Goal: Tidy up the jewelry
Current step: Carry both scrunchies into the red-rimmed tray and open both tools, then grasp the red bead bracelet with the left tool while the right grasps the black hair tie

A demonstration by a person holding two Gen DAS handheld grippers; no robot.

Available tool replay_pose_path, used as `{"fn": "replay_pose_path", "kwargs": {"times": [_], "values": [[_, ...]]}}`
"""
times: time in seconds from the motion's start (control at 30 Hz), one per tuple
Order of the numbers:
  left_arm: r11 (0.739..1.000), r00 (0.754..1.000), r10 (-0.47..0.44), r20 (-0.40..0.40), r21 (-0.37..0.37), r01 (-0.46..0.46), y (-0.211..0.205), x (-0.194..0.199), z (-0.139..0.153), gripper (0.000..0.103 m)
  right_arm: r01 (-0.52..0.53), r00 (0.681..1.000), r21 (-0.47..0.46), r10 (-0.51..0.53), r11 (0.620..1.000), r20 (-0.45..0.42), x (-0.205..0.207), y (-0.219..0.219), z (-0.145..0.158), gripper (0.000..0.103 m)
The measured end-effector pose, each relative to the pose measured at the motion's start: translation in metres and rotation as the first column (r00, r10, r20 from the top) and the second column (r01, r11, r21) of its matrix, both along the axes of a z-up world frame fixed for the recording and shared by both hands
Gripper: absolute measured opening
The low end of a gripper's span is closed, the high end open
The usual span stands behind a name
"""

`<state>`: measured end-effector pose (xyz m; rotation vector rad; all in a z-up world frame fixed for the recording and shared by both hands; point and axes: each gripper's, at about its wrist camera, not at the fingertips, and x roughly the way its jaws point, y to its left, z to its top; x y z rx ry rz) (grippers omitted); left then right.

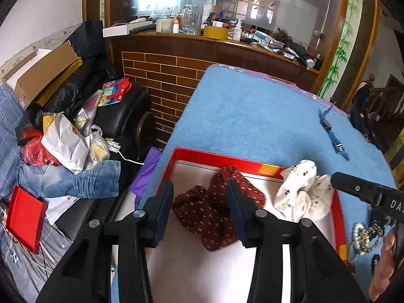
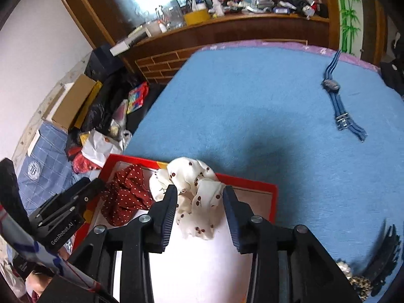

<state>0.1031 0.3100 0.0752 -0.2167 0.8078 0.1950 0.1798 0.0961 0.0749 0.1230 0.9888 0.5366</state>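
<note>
Left wrist view: the left gripper (image 1: 202, 197) stands over the red box (image 1: 272, 169), its jaws apart with the dark red scrunchie (image 1: 209, 212) lying between them on the white floor of the box. The pads do not press on the cloth, so the scrunchie appears released, not gripped.

Right wrist view: the right gripper (image 2: 199, 209) stands over the same box, jaws apart, with the white scrunchie (image 2: 199, 199) between them. This scrunchie rests partly over the far rim of the box, to the right of the dark red one. The placement is consistent with both items being deposited side by side in one container, which serves as the collection point.

Items outside the box:
- A blue watch (image 2: 338, 101) lies on the blue cloth (image 2: 252, 88), far right, well apart from the box.
- Beaded bracelets (image 1: 366, 237) lie on the cloth just right of the box, near side.
- A dark hair clip (image 2: 388, 250) lies beside a pearl piece at the near right; details are too small to tell.

Judgement: these items remain to be gathered.

Legible writing:
- "GenRobot.AI" on the left gripper body, seen in the right wrist view.
- "DAS", cut off at the frame edge, on the right gripper body, seen in the left wrist view.
</note>
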Motion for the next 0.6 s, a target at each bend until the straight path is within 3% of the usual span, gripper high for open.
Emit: {"fn": "replay_pose_path", "kwargs": {"times": [0.37,0.47,0.6], "values": [[0.986,0.985,-0.163,0.053,0.028,0.162,-0.091,-0.049,0.028,0.047,0.069,0.997,0.097,-0.073,0.993,0.034,-0.071,-0.108,0.028,0.041],[0.973,0.972,-0.231,0.048,0.024,0.23,-0.129,-0.062,0.027,0.047,0.101,0.993,0.102,-0.106,0.99,0.048,-0.096,-0.146,0.03,0.041],[0.937,0.937,-0.35,0.013,0.025,0.35,-0.186,-0.079,0.017,0.047,0.16,0.984,0.112,-0.168,0.981,0.064,-0.128,-0.195,0.027,0.041]]}}
